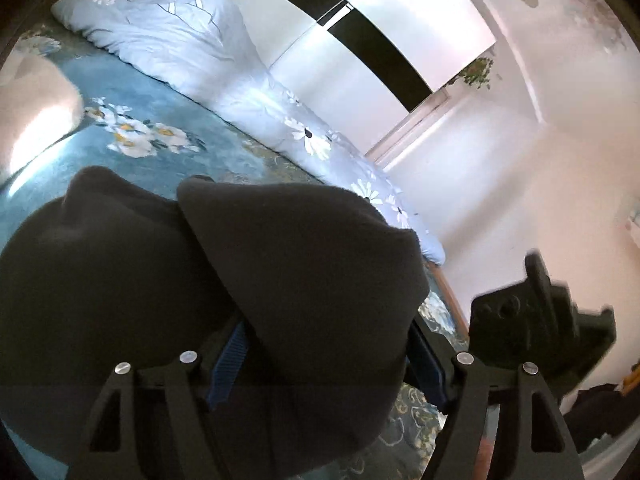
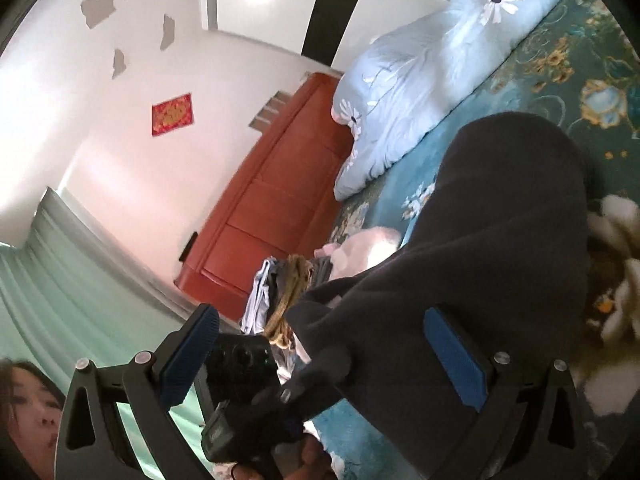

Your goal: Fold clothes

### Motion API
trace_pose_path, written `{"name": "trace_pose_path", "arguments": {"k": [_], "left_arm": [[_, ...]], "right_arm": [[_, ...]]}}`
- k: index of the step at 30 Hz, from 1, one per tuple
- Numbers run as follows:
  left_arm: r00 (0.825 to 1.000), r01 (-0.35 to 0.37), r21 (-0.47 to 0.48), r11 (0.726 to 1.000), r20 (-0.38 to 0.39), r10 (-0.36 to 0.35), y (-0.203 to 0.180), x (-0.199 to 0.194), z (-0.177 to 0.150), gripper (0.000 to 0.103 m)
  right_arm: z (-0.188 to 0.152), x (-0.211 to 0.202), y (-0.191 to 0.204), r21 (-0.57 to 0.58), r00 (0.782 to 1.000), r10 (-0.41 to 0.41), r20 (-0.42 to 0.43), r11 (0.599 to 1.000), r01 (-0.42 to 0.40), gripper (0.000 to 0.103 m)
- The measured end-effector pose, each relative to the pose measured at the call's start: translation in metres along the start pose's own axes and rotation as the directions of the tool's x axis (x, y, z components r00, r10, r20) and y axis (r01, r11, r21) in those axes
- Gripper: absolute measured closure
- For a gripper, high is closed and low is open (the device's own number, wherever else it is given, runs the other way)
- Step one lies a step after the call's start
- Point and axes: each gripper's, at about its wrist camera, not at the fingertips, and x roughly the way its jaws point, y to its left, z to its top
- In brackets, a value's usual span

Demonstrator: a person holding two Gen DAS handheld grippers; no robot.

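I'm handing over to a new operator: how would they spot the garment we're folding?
Find the bed's teal floral sheet, edged by a pale blue daisy quilt. The dark grey fleece garment lies on it, nearest both cameras: plain and unpatterned.

- Garment (image 1: 280,264): dark, matt, fleecy cloth.
- Pads (image 2: 456,354): blue, ribbed.
- Headboard (image 2: 272,192): smooth, reddish, leather-like.
- Wardrobe (image 1: 400,24): glossy panels.

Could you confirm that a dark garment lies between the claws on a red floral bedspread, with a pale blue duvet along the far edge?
Nearly: the bedspread is teal with flowers, not red, as the left wrist view shows. The dark garment does lie on it, with the pale blue duvet along the far edge.
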Motion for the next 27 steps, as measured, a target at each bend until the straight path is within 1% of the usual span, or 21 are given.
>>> {"name": "trace_pose_path", "arguments": {"k": [2,3,4,5,6,7,10,11,13,14,17,18,19,21,23,24,26,27], "left_arm": [[1.0,-0.011,0.011,1.0,-0.001,0.011,-0.004,0.007,0.001,0.027],[1.0,-0.017,0.017,1.0,-0.002,0.017,-0.006,0.01,0.001,0.032],[1.0,-0.026,0.024,0.999,0.0,0.026,-0.008,0.011,0.001,0.046],[0.999,-0.034,0.031,0.999,0.002,0.034,-0.009,0.012,0.001,0.053],[0.999,-0.044,0.039,0.998,0.004,0.044,-0.01,0.013,0.0,0.064],[0.999,-0.053,0.047,0.997,0.008,0.052,-0.011,0.013,0.002,0.069],[0.999,-0.029,0.066,0.997,0.036,0.026,-0.011,-0.001,0.008,0.073],[0.998,-0.006,0.058,0.998,0.056,0.002,-0.008,-0.011,0.01,0.074],[0.991,0.064,0.035,0.997,0.119,-0.068,0.002,-0.036,0.013,0.074],[0.984,0.079,0.023,0.997,0.157,-0.082,0.01,-0.049,0.013,0.074],[0.971,0.055,-0.081,0.995,0.238,-0.035,0.053,-0.086,0.001,0.074],[0.973,0.044,-0.178,0.983,0.229,-0.002,0.08,-0.091,-0.007,0.074],[0.976,0.046,-0.244,0.969,0.217,0.009,0.099,-0.092,-0.016,0.074],[0.981,0.049,-0.369,0.928,0.194,0.025,0.134,-0.094,-0.033,0.073],[0.977,0.099,-0.416,0.904,0.211,-0.01,0.147,-0.099,-0.044,0.073],[0.978,0.087,-0.393,0.915,0.208,-0.004,0.143,-0.1,-0.042,0.073],[0.979,0.064,-0.348,0.935,0.204,0.009,0.134,-0.102,-0.039,0.072],[0.979,0.062,-0.335,0.94,0.202,0.008,0.132,-0.101,-0.039,0.071]], "right_arm": [[0.0,-0.011,-0.005,0.011,1.0,-0.02,0.02,1.0,0.02,0.0],[0.0,-0.016,-0.007,0.016,0.999,-0.031,0.029,0.999,0.03,0.0],[0.0,-0.023,-0.009,0.022,0.998,-0.038,0.044,0.999,0.037,0.0],[0.0,-0.029,-0.011,0.027,0.997,-0.041,0.063,0.999,0.039,0.0],[0.0,-0.034,-0.013,0.031,0.996,-0.042,0.081,0.999,0.04,0.0],[0.0,-0.039,-0.015,0.039,0.994,-0.043,0.096,0.998,0.04,0.0],[-0.001,-0.053,-0.023,0.079,0.99,-0.048,0.131,0.996,0.038,0.0],[-0.002,-0.056,-0.025,0.09,0.989,-0.049,0.14,0.995,0.036,0.0],[-0.004,-0.059,-0.026,0.099,0.988,-0.047,0.148,0.995,0.033,0.0],[-0.005,-0.059,-0.025,0.096,0.988,-0.045,0.148,0.995,0.031,0.0],[-0.007,-0.055,-0.023,0.085,0.99,-0.041,0.138,0.996,0.03,0.0],[-0.008,-0.052,-0.023,0.081,0.991,-0.041,0.129,0.996,0.031,0.0],[-0.01,-0.048,-0.024,0.08,0.992,-0.041,0.119,0.996,0.032,0.0],[-0.012,-0.033,-0.023,0.081,0.995,-0.043,0.091,0.996,0.035,0.0],[-0.015,-0.014,-0.021,0.075,0.998,-0.051,0.048,0.996,0.047,0.0],[-0.017,-0.004,-0.02,0.065,0.998,-0.063,0.024,0.996,0.061,0.0],[-0.018,0.016,-0.015,0.031,0.993,-0.113,-0.018,0.993,0.114,0.0],[-0.018,0.021,-0.012,0.014,0.992,-0.127,-0.028,0.992,0.127,0.0]]}}
